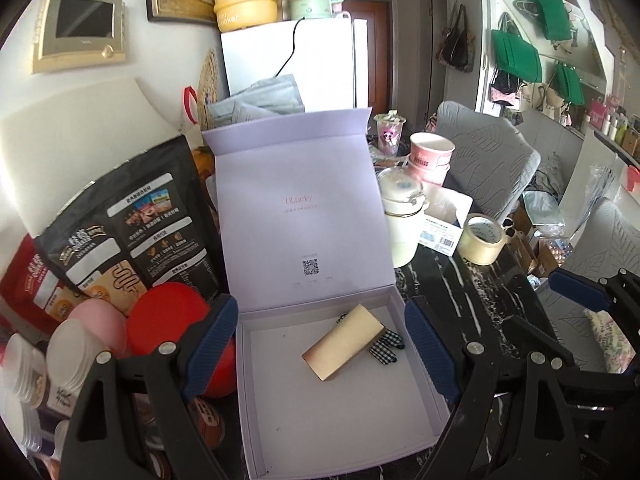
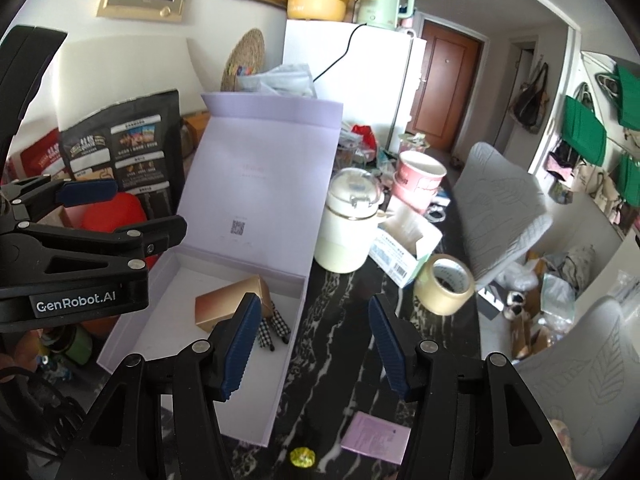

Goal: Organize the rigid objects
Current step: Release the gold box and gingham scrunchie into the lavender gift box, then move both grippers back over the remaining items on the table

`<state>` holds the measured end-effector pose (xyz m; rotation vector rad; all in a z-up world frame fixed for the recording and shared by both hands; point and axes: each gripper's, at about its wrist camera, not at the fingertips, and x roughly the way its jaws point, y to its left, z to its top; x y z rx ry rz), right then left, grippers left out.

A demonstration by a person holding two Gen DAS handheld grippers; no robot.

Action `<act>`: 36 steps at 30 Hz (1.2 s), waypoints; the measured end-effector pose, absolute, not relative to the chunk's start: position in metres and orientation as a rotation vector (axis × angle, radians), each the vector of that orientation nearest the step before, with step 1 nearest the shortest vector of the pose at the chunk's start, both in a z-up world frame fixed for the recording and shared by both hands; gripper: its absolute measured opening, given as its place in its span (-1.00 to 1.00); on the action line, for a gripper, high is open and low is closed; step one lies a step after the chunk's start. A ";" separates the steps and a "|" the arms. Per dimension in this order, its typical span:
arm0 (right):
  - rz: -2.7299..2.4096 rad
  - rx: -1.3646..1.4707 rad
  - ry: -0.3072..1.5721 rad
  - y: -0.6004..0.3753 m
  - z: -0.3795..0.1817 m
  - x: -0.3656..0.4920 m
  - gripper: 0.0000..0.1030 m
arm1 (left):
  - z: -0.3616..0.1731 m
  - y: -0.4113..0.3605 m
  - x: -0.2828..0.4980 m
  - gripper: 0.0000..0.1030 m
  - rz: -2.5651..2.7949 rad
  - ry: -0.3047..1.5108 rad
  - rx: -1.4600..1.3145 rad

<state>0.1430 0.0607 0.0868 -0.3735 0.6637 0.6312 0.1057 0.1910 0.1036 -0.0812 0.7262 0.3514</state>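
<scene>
Both hand-held grippers are spread wide and hold nothing. The left hand-held gripper [image 1: 322, 344] hovers above the open lilac box [image 1: 256, 360], its blue fingers [image 1: 212, 340] standing on either side of the tray. Inside the tray, toward the back wall, lies a small gold box [image 1: 344, 342], and it rests partly on a black-and-white checked hair clip [image 1: 386, 346]. The right hand-held gripper [image 2: 312, 344] is over the dark marble table [image 2: 336, 320], just beside the right wall of the lilac box. Near the front edge of the table lie a purple card [image 2: 376, 438] and a small yellow thing [image 2: 303, 457]. Further back stand a tape roll [image 2: 444, 284] and a cream jar [image 2: 348, 224].
</scene>
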 end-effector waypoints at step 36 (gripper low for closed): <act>0.517 -0.313 0.598 -0.070 0.096 0.015 0.28 | 0.099 0.074 -0.015 0.71 0.108 0.671 -0.016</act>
